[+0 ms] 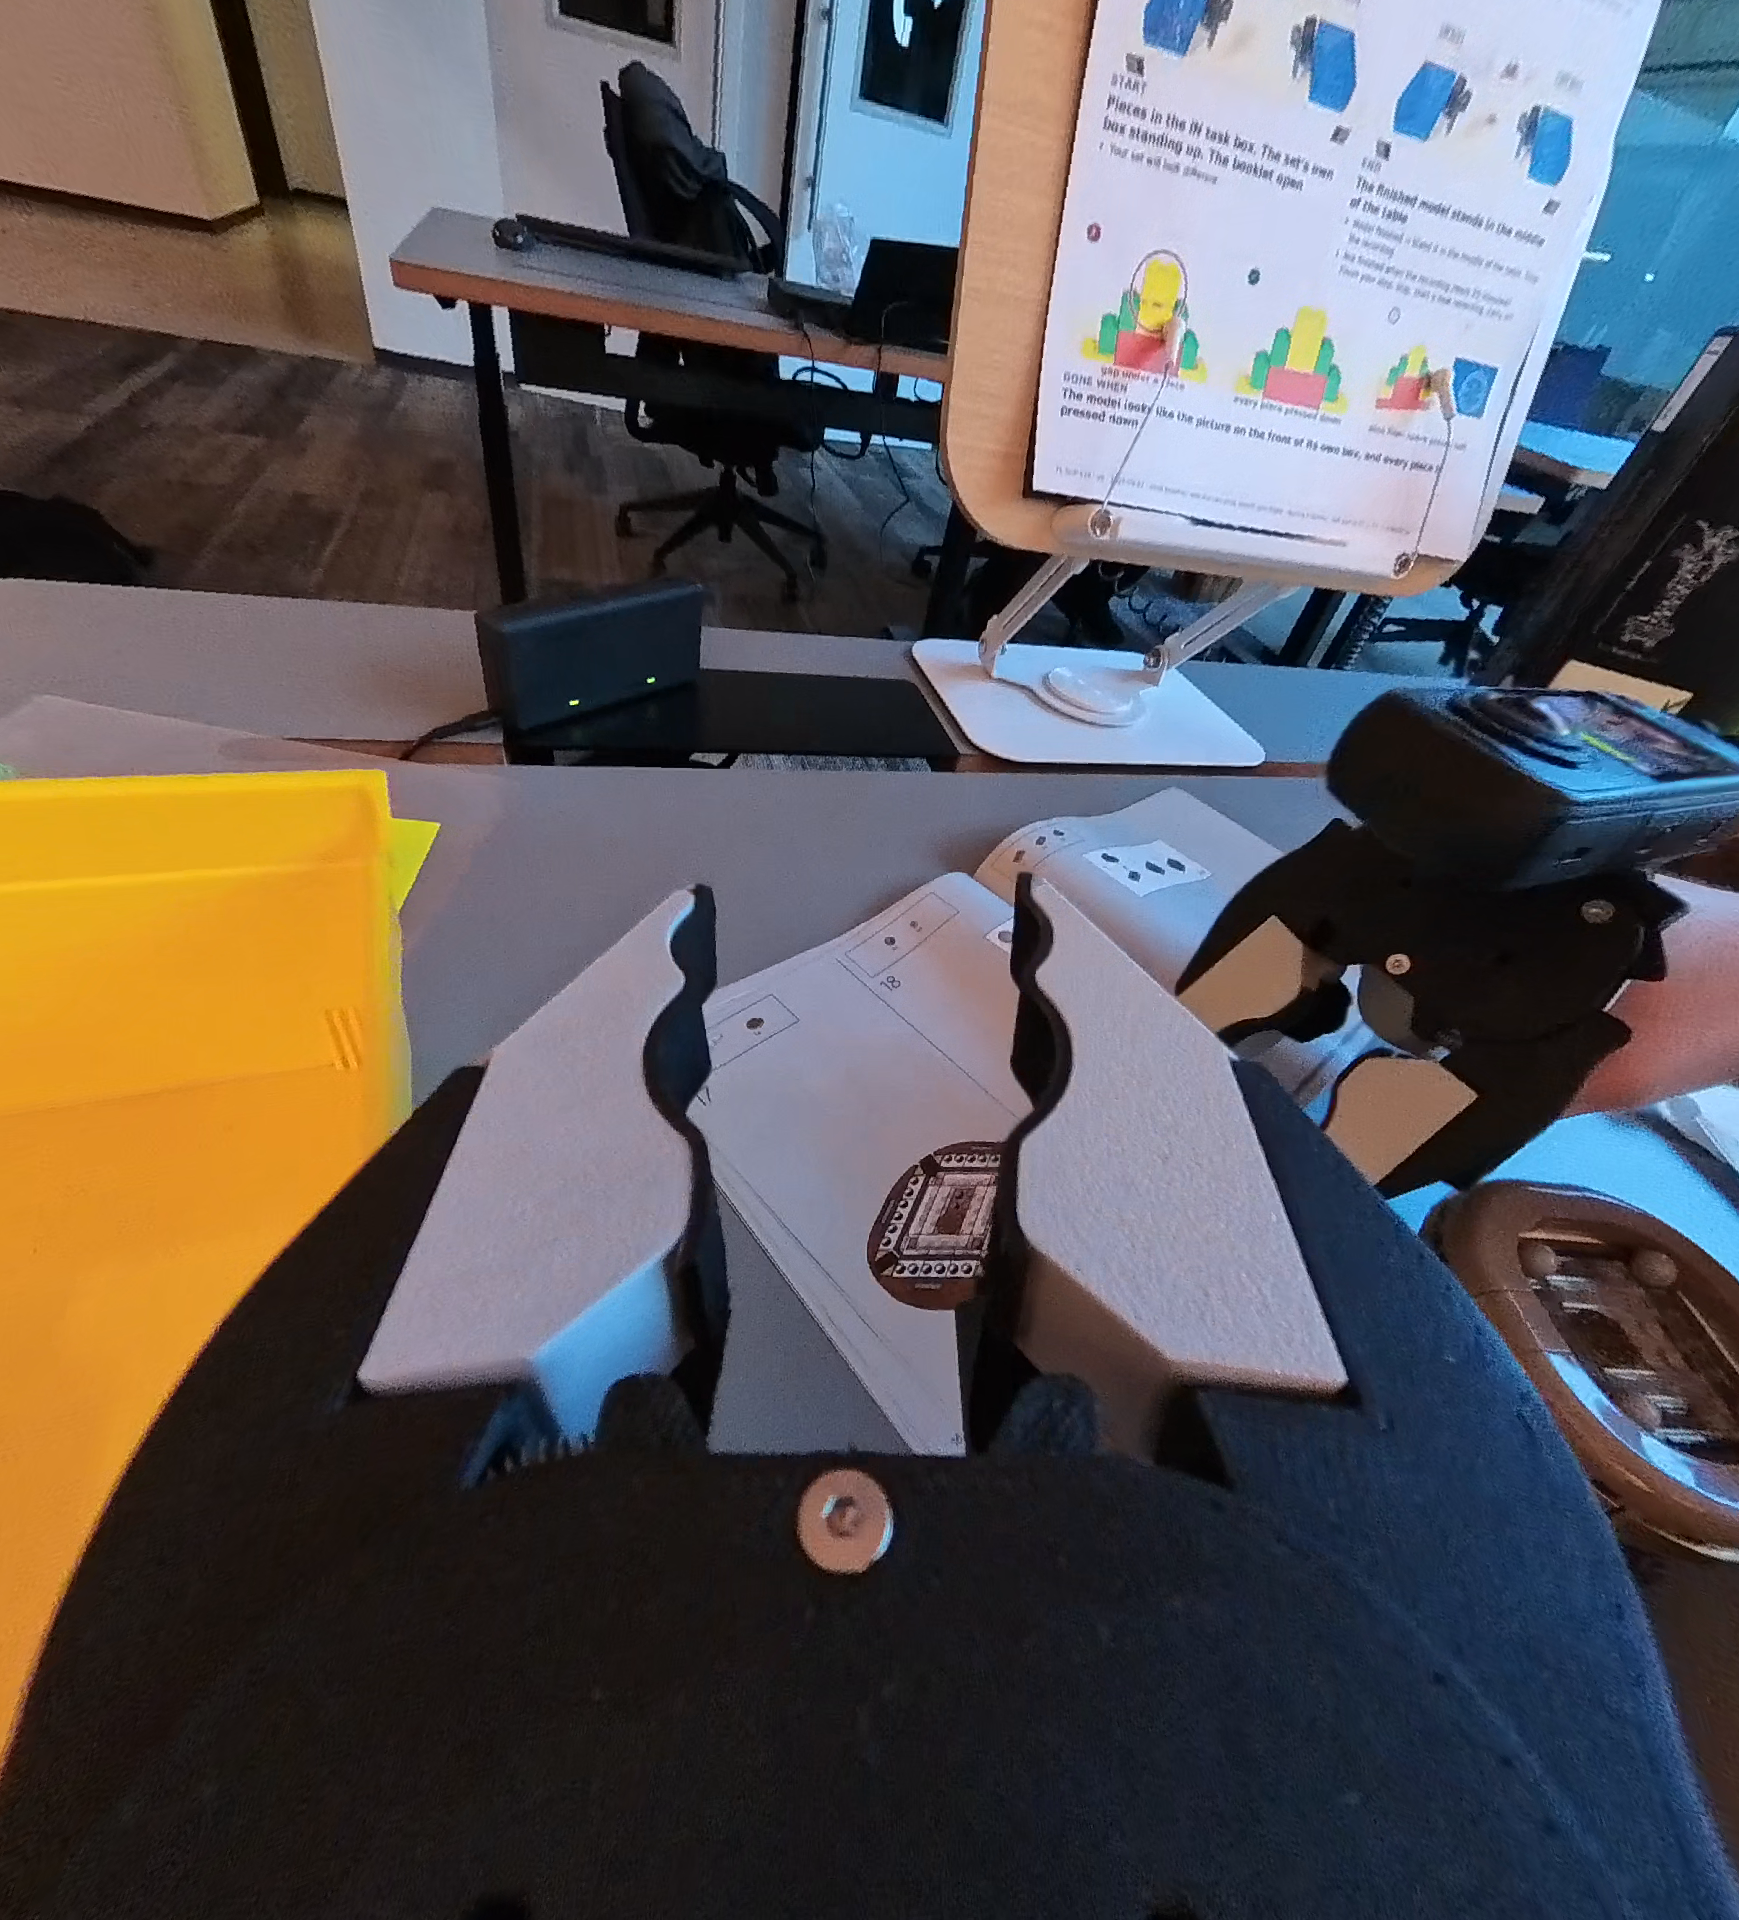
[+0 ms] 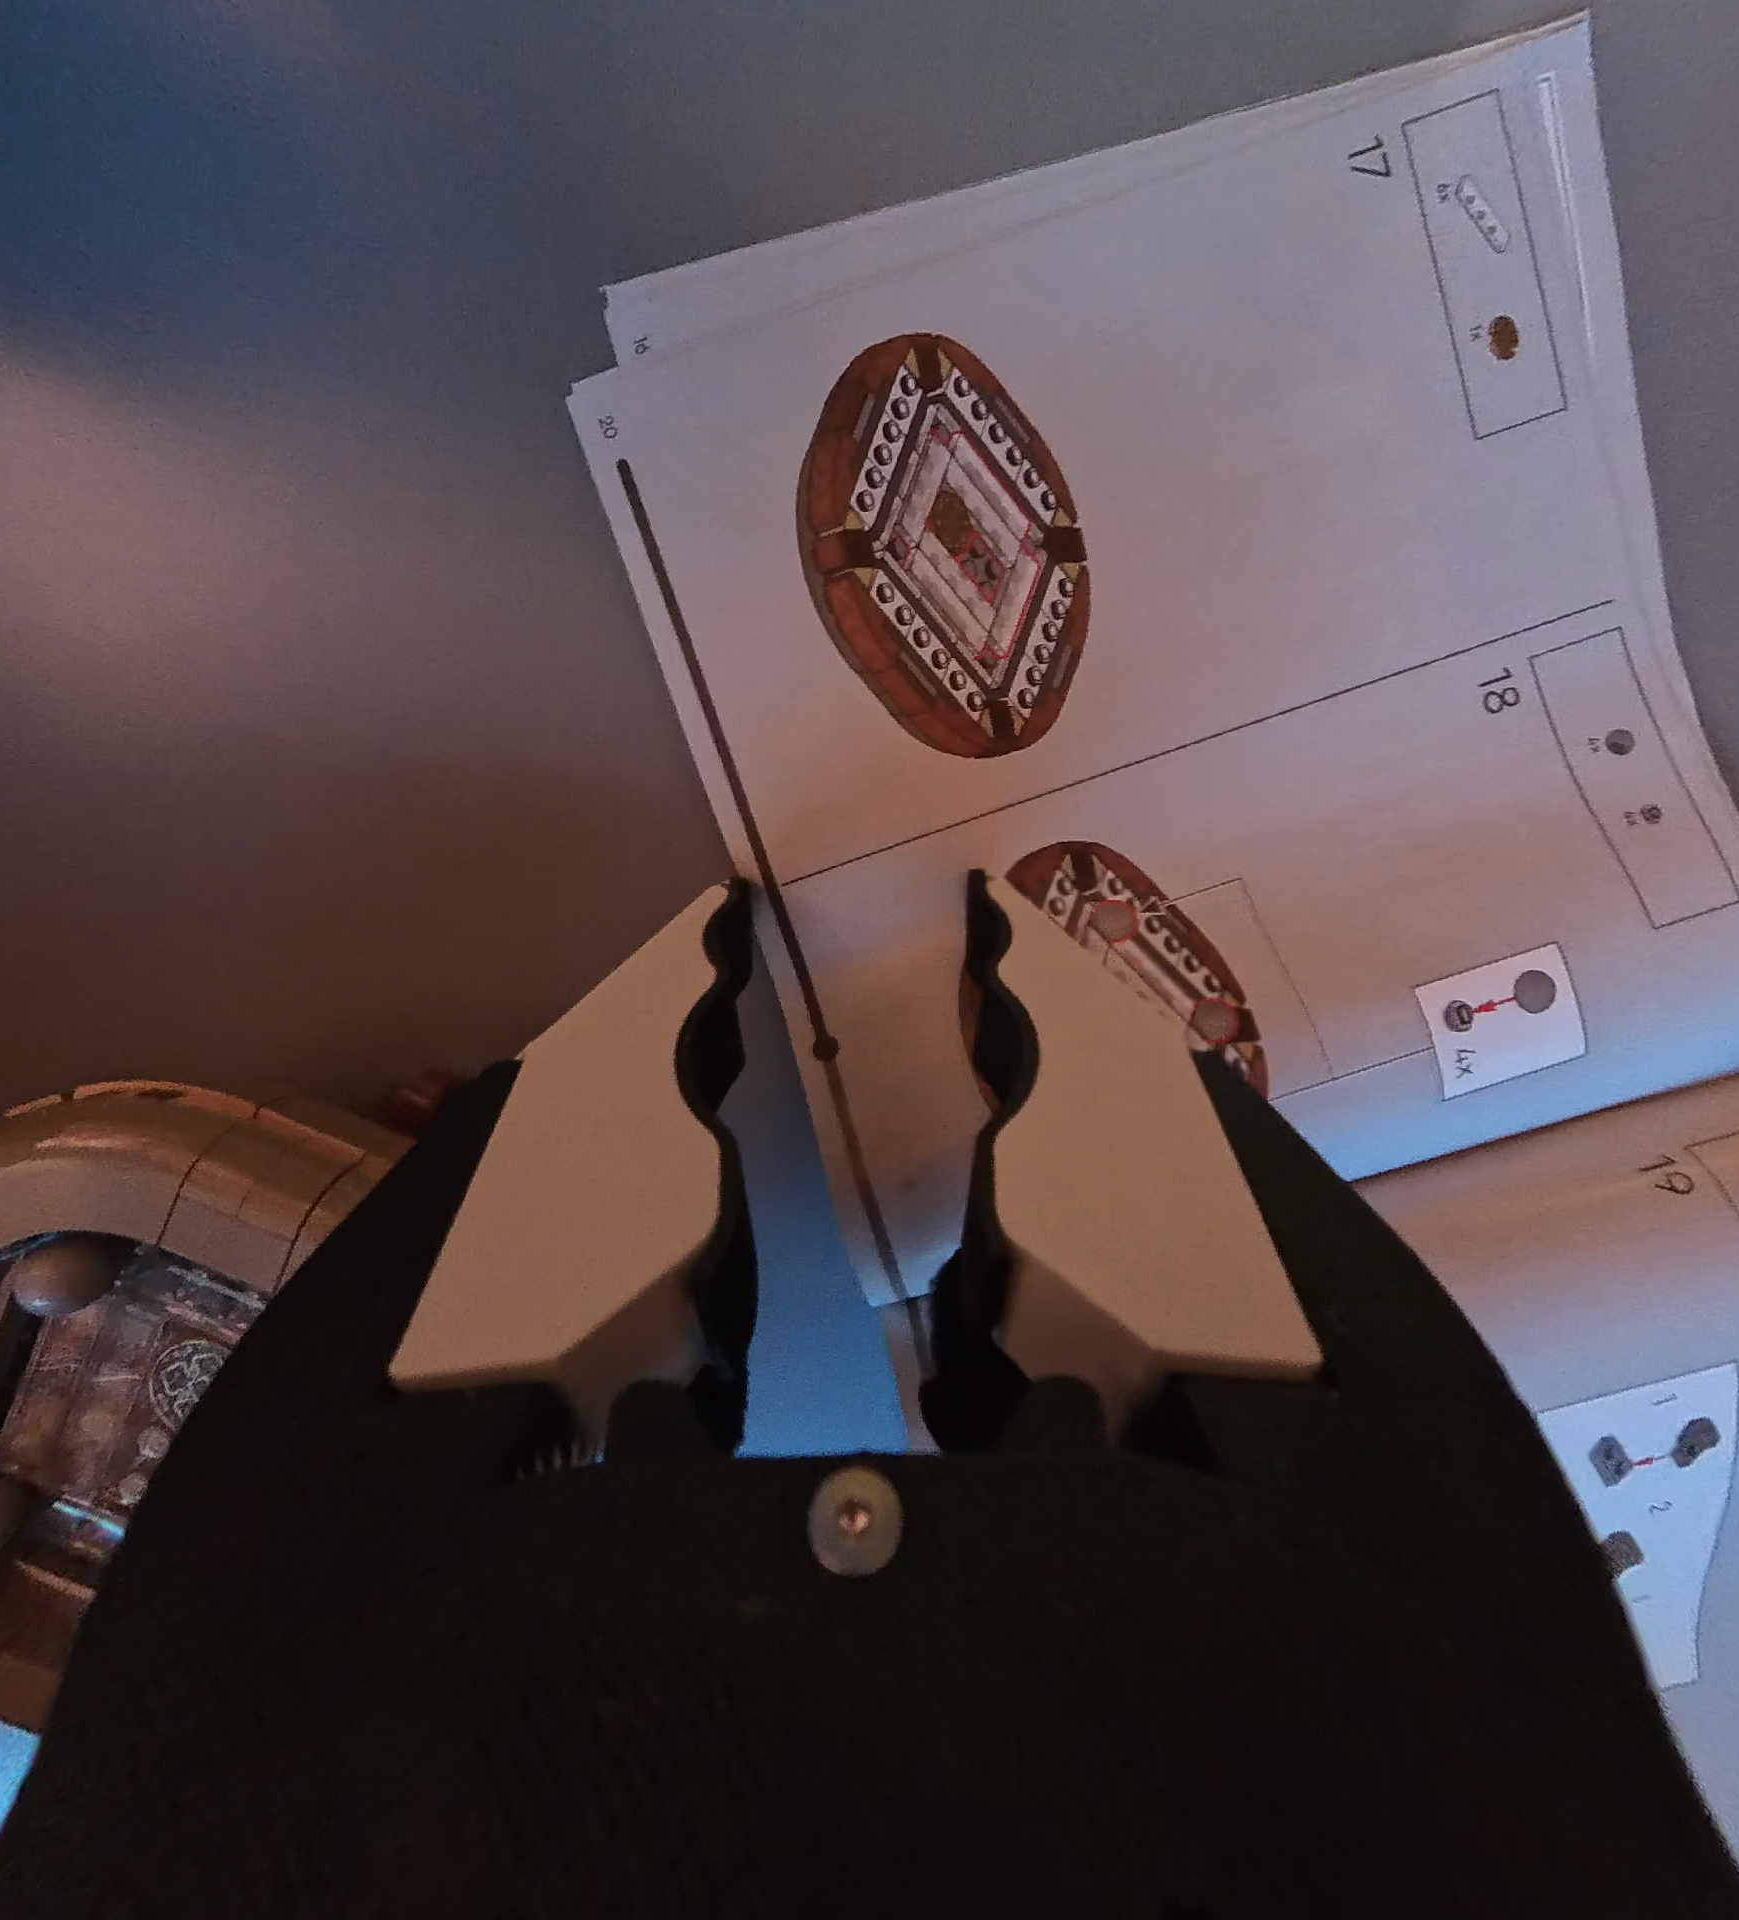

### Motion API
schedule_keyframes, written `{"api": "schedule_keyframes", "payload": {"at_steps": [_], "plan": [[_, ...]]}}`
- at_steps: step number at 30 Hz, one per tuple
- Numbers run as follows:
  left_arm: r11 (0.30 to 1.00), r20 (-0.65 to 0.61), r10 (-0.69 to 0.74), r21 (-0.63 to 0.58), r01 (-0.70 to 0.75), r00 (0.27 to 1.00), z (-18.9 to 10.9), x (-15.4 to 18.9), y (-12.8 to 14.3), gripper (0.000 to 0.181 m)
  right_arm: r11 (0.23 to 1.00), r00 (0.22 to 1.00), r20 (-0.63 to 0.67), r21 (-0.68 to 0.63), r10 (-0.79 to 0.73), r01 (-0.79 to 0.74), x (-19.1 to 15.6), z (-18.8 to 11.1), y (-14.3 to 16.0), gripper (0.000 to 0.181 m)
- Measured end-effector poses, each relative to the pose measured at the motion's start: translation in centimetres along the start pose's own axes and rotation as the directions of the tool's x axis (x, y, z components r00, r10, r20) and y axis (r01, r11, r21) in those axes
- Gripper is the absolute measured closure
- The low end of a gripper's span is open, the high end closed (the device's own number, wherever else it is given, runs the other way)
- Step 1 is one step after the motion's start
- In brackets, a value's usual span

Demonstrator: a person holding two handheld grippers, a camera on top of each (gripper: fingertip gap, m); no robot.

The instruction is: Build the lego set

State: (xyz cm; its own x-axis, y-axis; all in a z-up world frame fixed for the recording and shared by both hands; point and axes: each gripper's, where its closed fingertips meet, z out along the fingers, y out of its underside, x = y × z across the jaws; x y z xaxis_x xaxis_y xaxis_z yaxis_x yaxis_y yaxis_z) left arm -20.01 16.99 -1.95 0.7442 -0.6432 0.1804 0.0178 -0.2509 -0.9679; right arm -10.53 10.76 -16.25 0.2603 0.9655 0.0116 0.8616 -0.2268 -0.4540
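Grey bench [image 1: 553, 831] under both claws, and nothing is in hand: the left claw [image 1: 860, 904] hangs released over the instruction booklet [image 1: 844, 1081] at frame centre, jaws wide with only paper showing between them. Over in the right wrist view the right claw [image 2: 849, 883] is also spread apart and empty, tips poised at the lower edge of the open booklet [image 2: 1208, 499], right by the page border. The brown lego model [image 2: 75, 1340], an oval base with a recessed middle, sits at lower left there, just beside the claw body; in the left view it lies at lower right [image 1: 1634, 1361], half cut off and blurred. A yellow bin [image 1: 148, 997] fills the left side, and a lego box [image 1: 1717, 540] stands at the far right edge.

Looks like a check of the steps, maybe a page turn. Risks from here: pinching more than one sheet, since several page edges are fanned together, or dragging the whole booklet across the bench. A careless swing of the right claw could knock the model sitting so close to it
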Motion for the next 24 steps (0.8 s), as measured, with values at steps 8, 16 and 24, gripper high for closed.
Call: {"api": "schedule_keyframes", "payload": {"at_steps": [8, 16, 24], "plan": [[0.97, -0.099, -0.014, -0.241, -0.01, 0.995, 1.7, 1.4, 4.5, 0.125, 1.0, 1.0, 0.003, 0.013, 0.006, -0.006, -0.4, -0.4, 0.6, 0.151], [0.841, -0.374, 0.084, -0.471, -0.266, 0.924, 1.8, 6.5, 10.6, 0.122, 0.999, 1.0, 0.027, 0.05, 0.005, -0.006, -0.8, -0.5, 0.9, 0.181], [0.605, -0.509, 0.344, -0.523, -0.6, 0.789, 0.4, 6.2, 15.5, 0.11, 0.994, 0.999, 0.042, 0.101, 0.028, -0.032, -0.8, -0.6, 0.9, 0.179]]}}
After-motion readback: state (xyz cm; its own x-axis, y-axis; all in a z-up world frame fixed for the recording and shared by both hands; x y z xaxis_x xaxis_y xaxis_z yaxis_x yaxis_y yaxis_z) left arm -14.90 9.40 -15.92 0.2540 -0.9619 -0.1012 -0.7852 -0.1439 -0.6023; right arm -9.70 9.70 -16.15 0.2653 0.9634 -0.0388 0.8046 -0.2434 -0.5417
